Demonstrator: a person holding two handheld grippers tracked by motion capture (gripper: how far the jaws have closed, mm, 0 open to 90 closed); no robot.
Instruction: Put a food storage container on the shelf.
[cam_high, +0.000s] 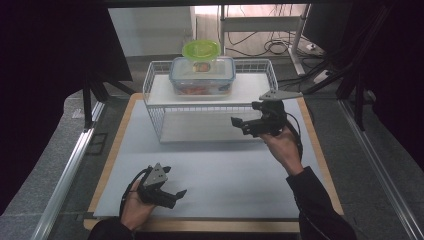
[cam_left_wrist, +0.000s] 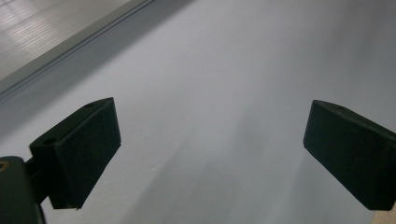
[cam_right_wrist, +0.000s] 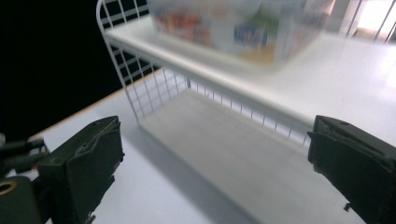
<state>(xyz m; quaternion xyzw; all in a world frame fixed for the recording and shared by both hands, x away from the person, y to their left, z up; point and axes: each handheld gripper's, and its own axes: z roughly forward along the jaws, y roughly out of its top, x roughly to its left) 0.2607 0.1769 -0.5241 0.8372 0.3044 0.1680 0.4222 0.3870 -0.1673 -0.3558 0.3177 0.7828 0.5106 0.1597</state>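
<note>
Here, in the high view, the right tongs (cam_high: 248, 121) hang just off the right front corner of a white wire rack (cam_high: 155, 95), held up off the counter (cam_high: 220, 170) in the person's right hand (cam_high: 285, 147), the black jaws pointing toward nine o'clock across the rack's open front. Their jaws stand wide apart with nothing between them; in the right gripper view the two black pads frame the rack's lower level (cam_right_wrist: 224, 144), bare and grey, while the upper shelf (cam_right_wrist: 327, 79) runs above it. On that upper shelf sits a clear food box (cam_high: 202, 76) with a blue-rimmed lid, coloured packets showing through its wall; in the right gripper view the box (cam_right_wrist: 233, 25) is blurred, at about twelve o'clock from the jaws and well apart from them. A small round green-lidded tub (cam_high: 201, 49) stands on top of the box, touching its lid. The left tongs (cam_high: 176, 194) lie low at about seven o'clock of the counter, near its front edge, in the person's left hand (cam_high: 134, 210), their jaws pointing toward three o'clock. They too are released: the left gripper view shows both pads spread wide over the bare pale mat (cam_left_wrist: 224, 93), gripping nothing. The two tongs are well apart from each other, the rack lying at about twelve o'clock from the left one.
</note>
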